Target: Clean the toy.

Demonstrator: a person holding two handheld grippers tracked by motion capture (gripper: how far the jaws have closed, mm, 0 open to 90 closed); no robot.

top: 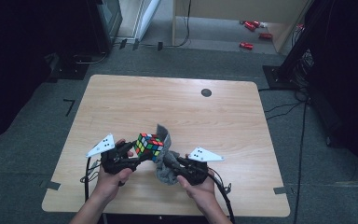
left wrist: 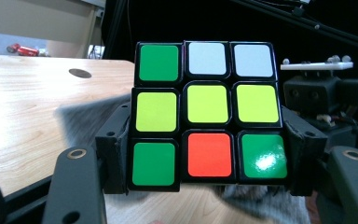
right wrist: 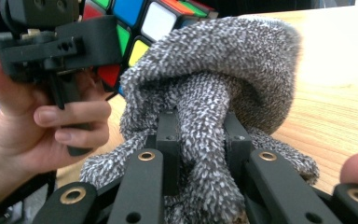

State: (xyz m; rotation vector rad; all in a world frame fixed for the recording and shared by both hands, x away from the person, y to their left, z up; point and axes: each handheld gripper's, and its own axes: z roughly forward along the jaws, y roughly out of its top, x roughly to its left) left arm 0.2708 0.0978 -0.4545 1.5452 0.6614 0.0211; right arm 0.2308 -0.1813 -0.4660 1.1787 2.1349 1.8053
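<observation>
A multicoloured puzzle cube is held above the near part of the wooden table, with my left gripper shut on its two sides. A grey speckled cloth is bunched between the jaws of my right gripper, which is shut on it. The cloth's top folds over against the cube's right face. In the right gripper view the person's left hand grips the other gripper at the left.
A round dark hole sits in the table's far side. Red items lie on the floor beyond the table. Cables run along the floor at the right.
</observation>
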